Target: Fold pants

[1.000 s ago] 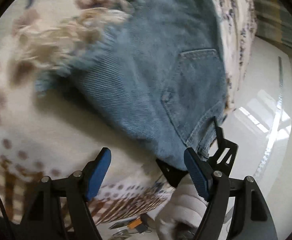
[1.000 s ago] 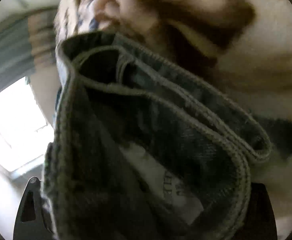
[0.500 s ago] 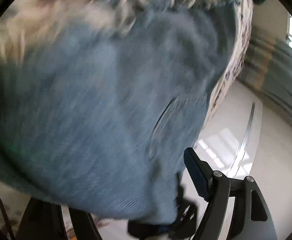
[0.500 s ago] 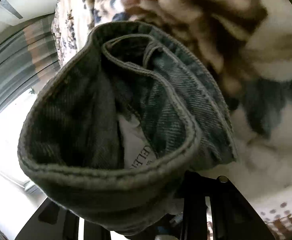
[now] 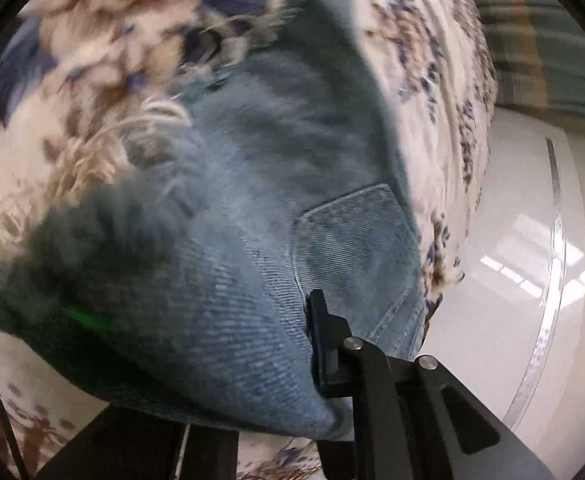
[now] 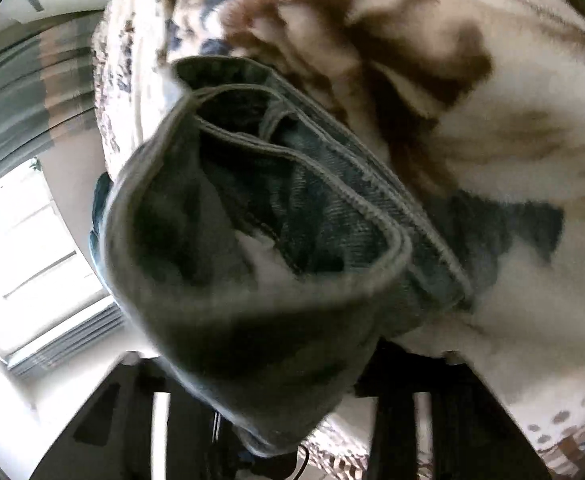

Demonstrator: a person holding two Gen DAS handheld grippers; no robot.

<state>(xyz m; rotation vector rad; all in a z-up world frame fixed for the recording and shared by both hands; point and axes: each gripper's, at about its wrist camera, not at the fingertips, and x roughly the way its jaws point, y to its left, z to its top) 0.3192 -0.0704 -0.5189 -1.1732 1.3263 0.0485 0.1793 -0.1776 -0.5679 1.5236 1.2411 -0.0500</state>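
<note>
Blue denim shorts [image 5: 252,240] with a frayed hem and a back pocket fill the left wrist view, bunched over my left gripper [image 5: 252,412]. Its right finger [image 5: 324,352] presses into the denim; the left finger is hidden under the cloth. The jaws stand close together on a fold. In the right wrist view the waistband [image 6: 276,216] of the shorts gapes open, lifted off the bed. My right gripper [image 6: 276,412] is shut on the lower waistband edge, its fingers mostly hidden behind the cloth.
The shorts lie on a bed with a cream blanket [image 5: 72,60] patterned in brown and blue. The bed's edge and white glossy floor [image 5: 512,280] are on the right. A bright window [image 6: 32,260] and curtains [image 6: 12,80] show in the right wrist view.
My left gripper went from open beside the shorts to closed on a fold of denim. The right gripper kept its hold and lifted the waistband, which swung a little.
</note>
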